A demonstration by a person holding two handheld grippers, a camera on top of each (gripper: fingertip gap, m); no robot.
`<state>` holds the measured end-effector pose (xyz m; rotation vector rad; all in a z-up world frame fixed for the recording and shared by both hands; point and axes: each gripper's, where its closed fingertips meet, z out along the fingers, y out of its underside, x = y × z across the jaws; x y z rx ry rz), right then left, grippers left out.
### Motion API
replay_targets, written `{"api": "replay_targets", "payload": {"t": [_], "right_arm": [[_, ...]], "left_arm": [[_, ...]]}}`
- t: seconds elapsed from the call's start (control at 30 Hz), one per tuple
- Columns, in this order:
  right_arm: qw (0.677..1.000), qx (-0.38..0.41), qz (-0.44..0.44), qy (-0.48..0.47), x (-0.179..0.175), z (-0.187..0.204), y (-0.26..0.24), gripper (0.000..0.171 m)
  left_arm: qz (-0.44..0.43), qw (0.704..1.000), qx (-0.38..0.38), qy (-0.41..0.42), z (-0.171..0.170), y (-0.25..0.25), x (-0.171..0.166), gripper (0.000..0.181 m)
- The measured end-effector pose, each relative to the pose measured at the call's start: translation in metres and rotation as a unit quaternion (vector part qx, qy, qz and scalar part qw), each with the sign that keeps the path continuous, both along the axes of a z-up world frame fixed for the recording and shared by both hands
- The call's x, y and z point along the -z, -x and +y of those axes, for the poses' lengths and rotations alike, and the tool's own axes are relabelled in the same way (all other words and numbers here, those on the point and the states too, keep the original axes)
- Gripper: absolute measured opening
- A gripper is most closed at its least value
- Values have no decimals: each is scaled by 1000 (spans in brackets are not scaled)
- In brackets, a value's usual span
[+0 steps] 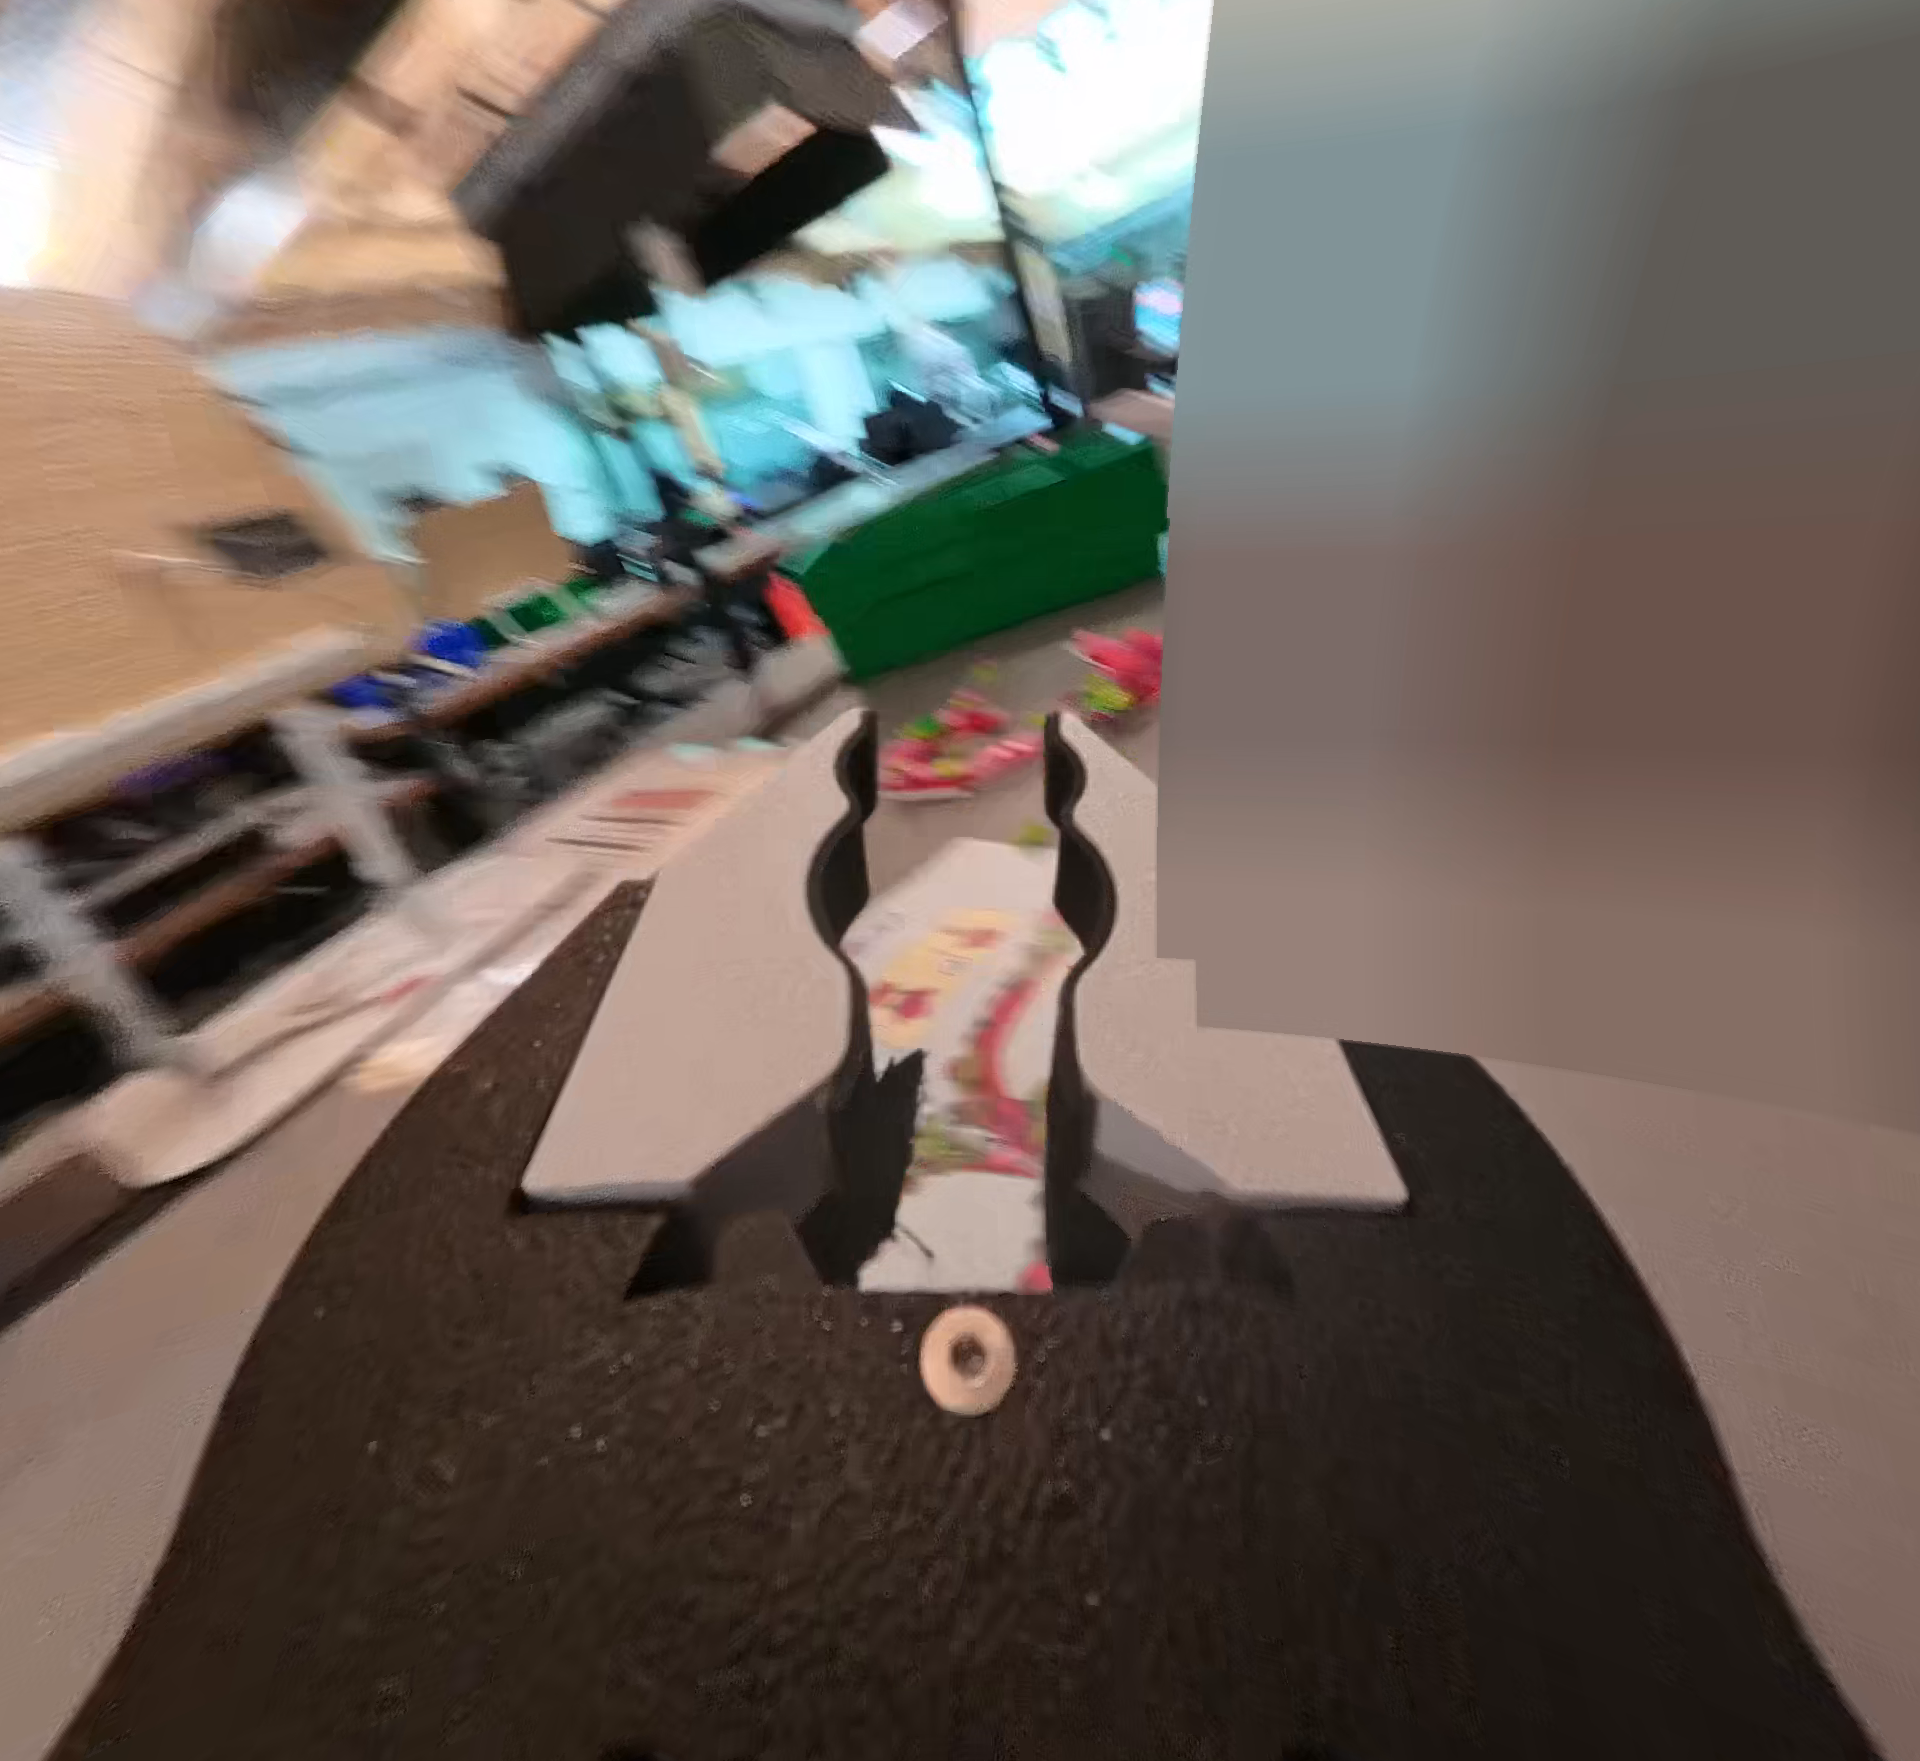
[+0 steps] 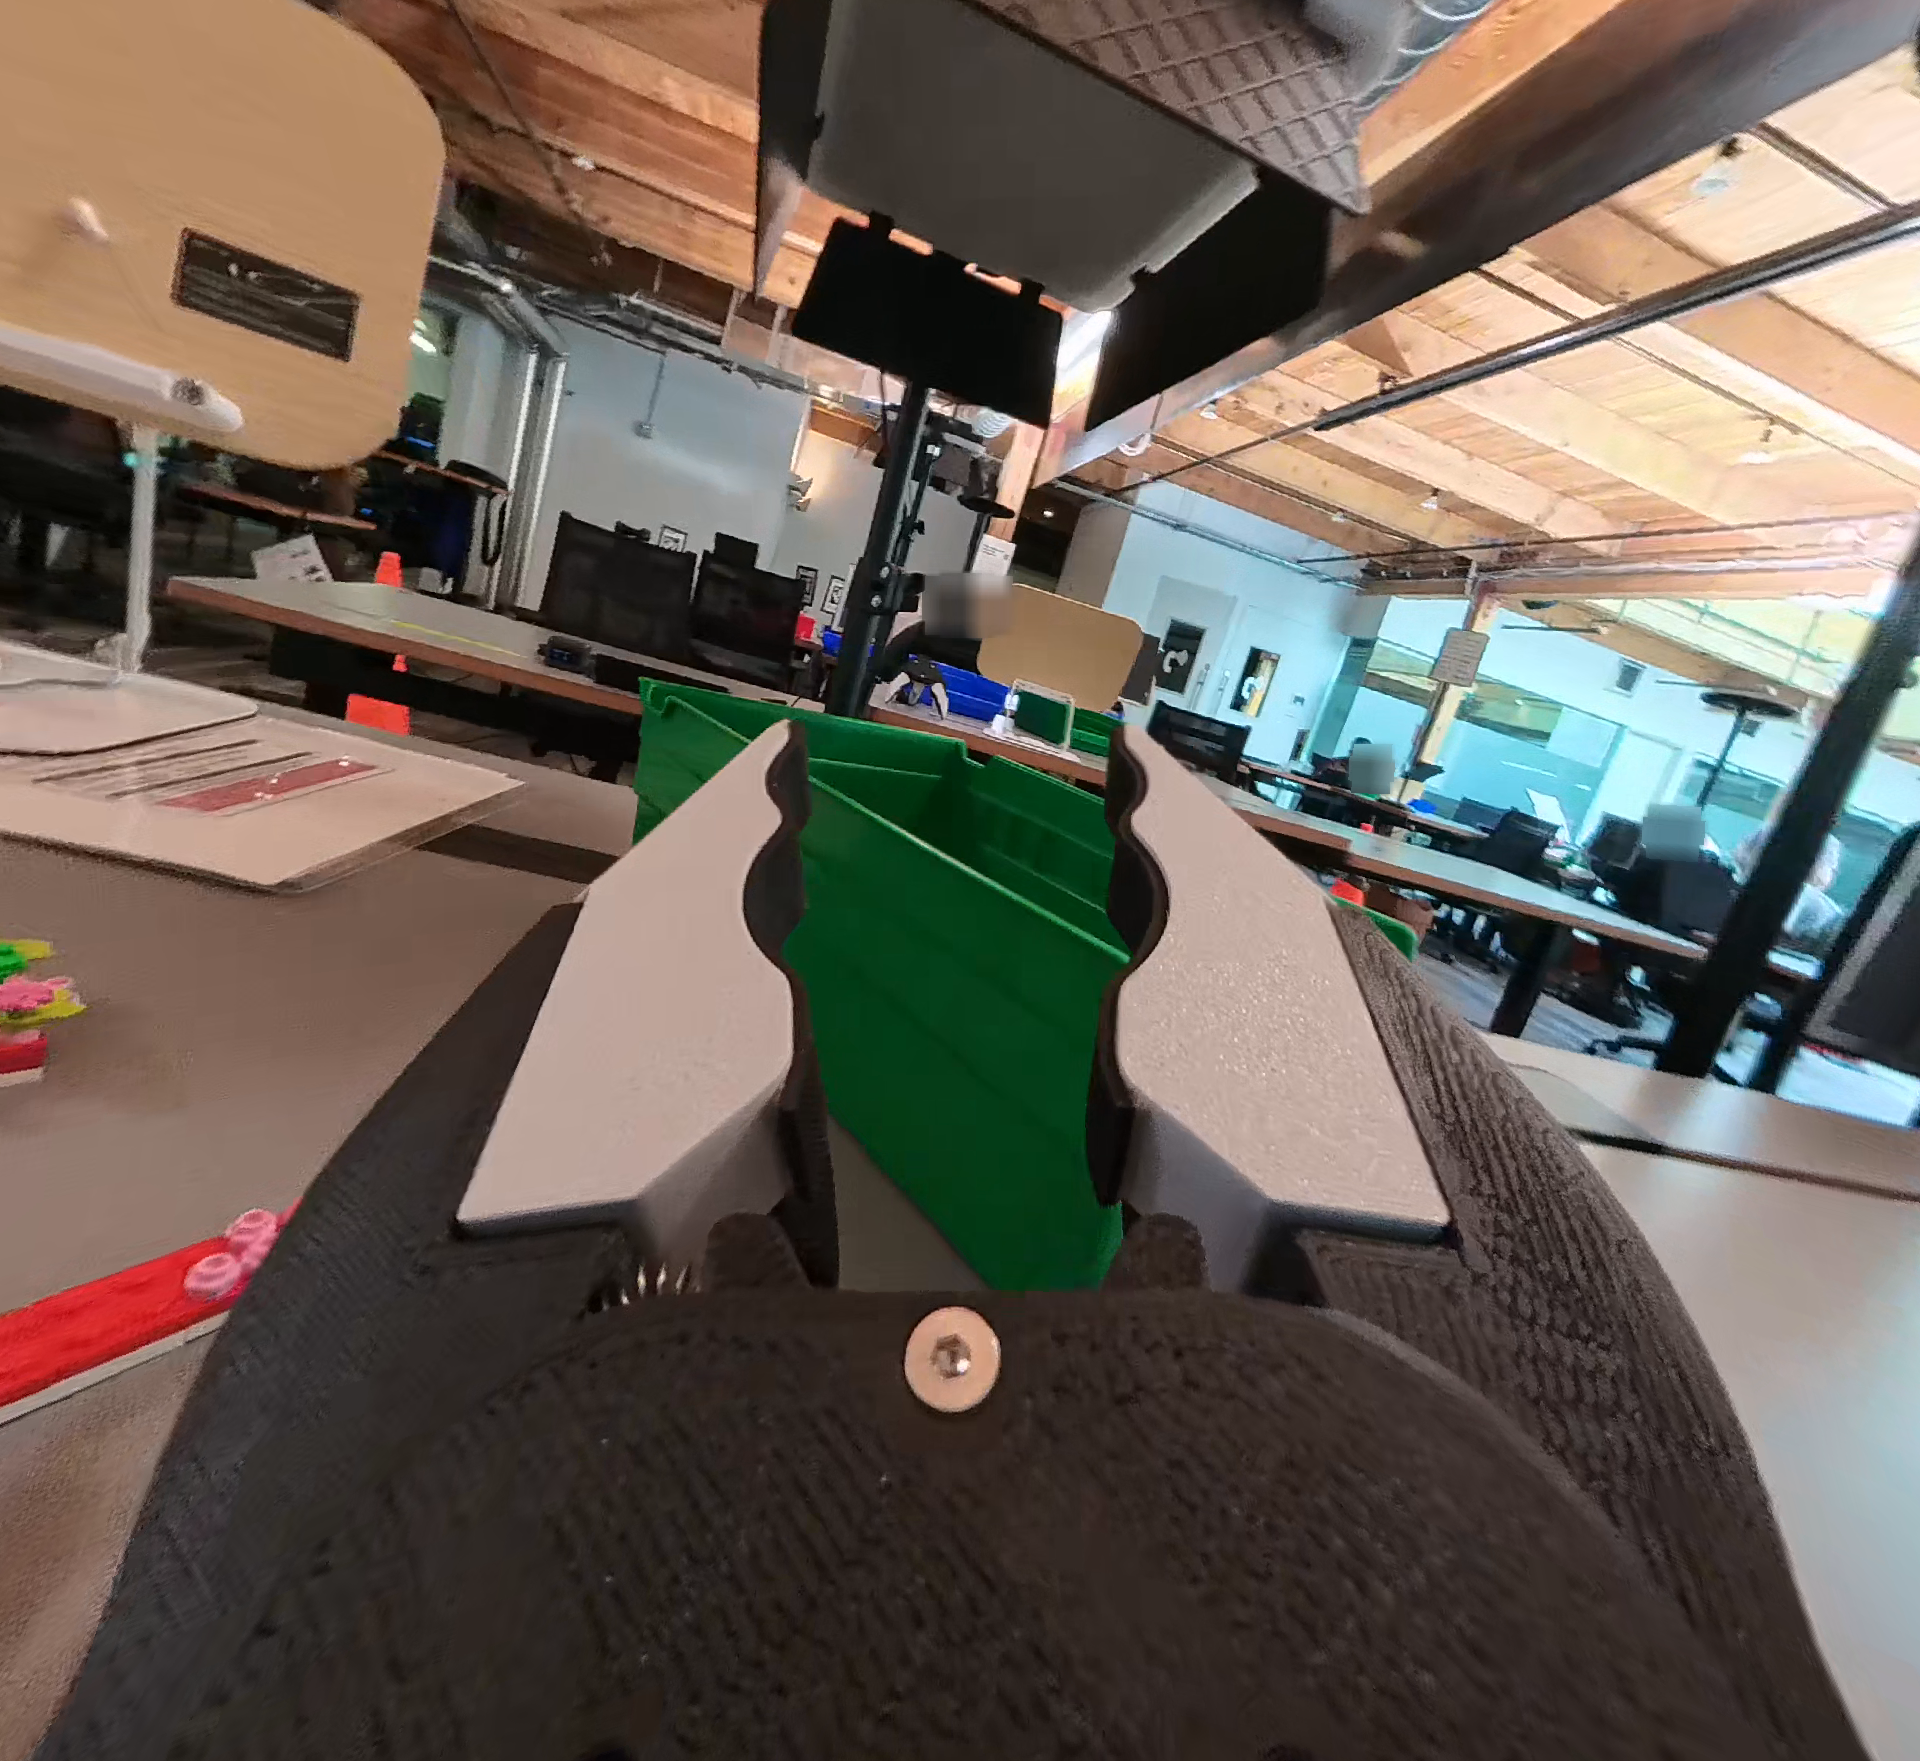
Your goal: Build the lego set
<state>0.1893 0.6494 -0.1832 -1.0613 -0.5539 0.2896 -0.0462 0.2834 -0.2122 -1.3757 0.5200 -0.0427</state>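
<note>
My left gripper (image 1: pixel 956 724) is open and empty, held above the table; the view is blurred. Beyond its tips lie pink, red and lime lego pieces (image 1: pixel 961 750) on the grey table. Under the fingers lies an instruction sheet (image 1: pixel 966 973) with pink and yellow pictures. My right gripper (image 2: pixel 956 745) is open and empty, low over the table, pointing at a green bin (image 2: pixel 935 942). At the left edge of the right wrist view sit a small pink and lime lego cluster (image 2: pixel 31 999) and a red plate with pink round studs (image 2: pixel 114 1311).
The green bin (image 1: pixel 987 558) stands at the back of the table. A laminated card (image 2: pixel 239 807) lies at the left on the table. A black and grey device (image 2: pixel 1049 111) hangs overhead on a pole. Other desks, chairs and people sit far behind.
</note>
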Motion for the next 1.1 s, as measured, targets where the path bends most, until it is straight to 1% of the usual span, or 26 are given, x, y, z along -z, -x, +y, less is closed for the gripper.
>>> {"api": "replay_targets", "payload": {"t": [0.03,0.1,0.13,0.2,0.3,0.4,0.47,0.63,0.87,1.1], "right_arm": [[1000,-7,-9,-5,1,2,5,55],[999,-24,-26,-10,3,4,15,52],[999,-28,-31,-12,3,6,18,51],[999,-36,-29,-12,3,7,19,49],[999,-43,-13,-4,2,12,17,47],[999,-52,-3,4,2,15,16,45],[998,-56,-3,6,3,16,18,45],[998,-61,-13,4,4,16,22,42],[998,-59,-15,6,5,16,22,40],[998,-57,-21,4,6,16,23,37]], "left_arm": [[7,998,33,49,4,-17,10,37],[19,986,82,143,11,-48,34,48],[29,980,96,173,14,-62,44,51],[68,970,101,209,21,-81,63,52],[134,954,95,252,28,-95,88,51],[144,943,93,286,31,-99,103,45],[130,944,87,292,34,-97,102,38],[118,942,81,305,37,-96,102,29],[148,937,84,305,37,-102,107,21],[174,934,65,305,38,-98,109,1]]}}
